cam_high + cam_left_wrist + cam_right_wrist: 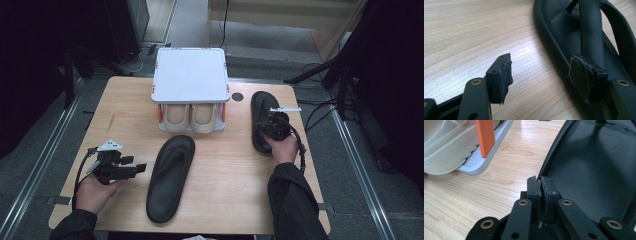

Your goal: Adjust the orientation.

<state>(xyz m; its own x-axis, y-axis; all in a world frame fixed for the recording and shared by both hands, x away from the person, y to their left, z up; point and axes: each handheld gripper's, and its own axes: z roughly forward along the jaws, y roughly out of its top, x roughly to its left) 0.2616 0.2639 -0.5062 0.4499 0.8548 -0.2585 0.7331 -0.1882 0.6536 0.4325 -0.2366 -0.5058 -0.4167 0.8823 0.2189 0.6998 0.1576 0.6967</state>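
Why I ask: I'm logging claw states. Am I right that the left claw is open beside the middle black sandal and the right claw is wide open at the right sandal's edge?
Not quite. In the right gripper view the right claw has its jaws closed together at the rim of the right sandal; whether they pinch it is unclear. The left claw is open beside the middle black sandal.

Two black flip-flop sandals lay sole-down on the wooden surface. One sandal (169, 177) stretched from 6 o'clock towards centre, its toe end tilted to 1 o'clock (strap uppermost). The other sandal (258, 107) lay lengthwise at 2 o'clock, well apart.
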